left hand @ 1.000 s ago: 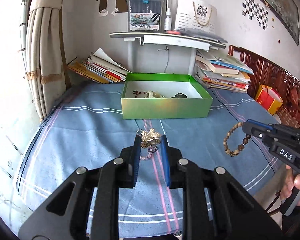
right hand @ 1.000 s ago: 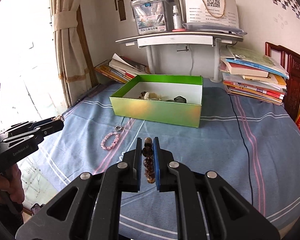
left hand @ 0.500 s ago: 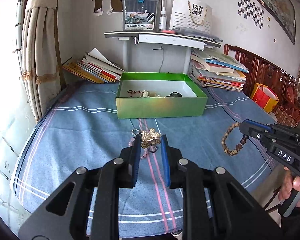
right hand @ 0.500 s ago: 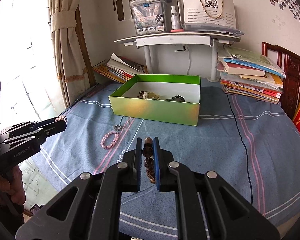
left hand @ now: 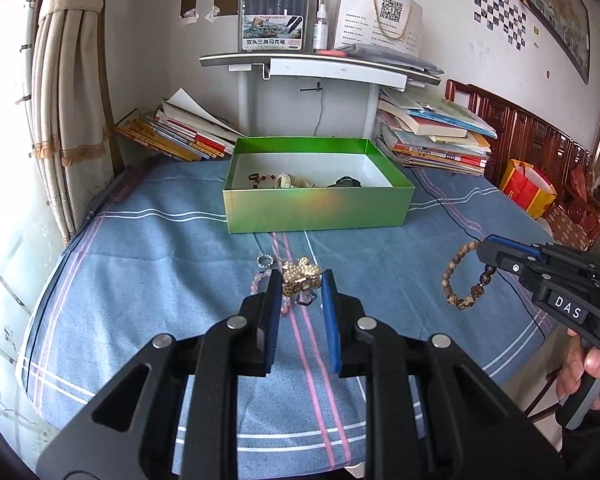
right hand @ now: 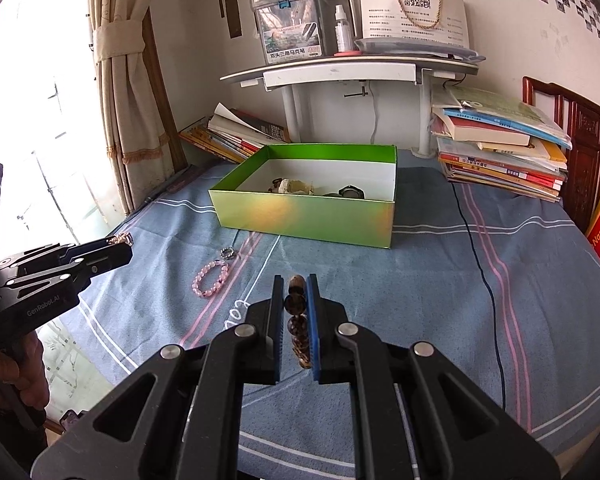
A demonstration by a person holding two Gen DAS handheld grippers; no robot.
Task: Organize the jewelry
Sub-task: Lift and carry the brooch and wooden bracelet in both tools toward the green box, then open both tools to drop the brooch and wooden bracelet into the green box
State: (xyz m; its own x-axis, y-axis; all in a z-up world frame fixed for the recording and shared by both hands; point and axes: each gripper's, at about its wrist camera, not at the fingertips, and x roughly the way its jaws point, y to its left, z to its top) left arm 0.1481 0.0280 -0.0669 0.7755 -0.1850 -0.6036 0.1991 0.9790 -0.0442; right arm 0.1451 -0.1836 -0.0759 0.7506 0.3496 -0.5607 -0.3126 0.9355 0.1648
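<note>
My left gripper [left hand: 301,280] is shut on a gold beaded ornament [left hand: 301,271] and holds it above the blue cloth. Below it on the cloth lie a pink bead bracelet [right hand: 211,280] and a small sparkly ring [right hand: 228,254]. My right gripper [right hand: 296,286] is shut on a brown wooden bead bracelet [right hand: 296,308], whose loop hangs from the jaws in the left wrist view [left hand: 462,278]. The green box [left hand: 316,210] stands open beyond both grippers and holds several pieces, among them a dark watch [right hand: 352,191].
Blue striped cloth [left hand: 140,280] covers the table. Book stacks [right hand: 496,148] lie behind the box on both sides of a white shelf stand [left hand: 320,68]. A black cable [right hand: 480,260] runs across the right side. A curtain [right hand: 120,80] hangs at the left edge.
</note>
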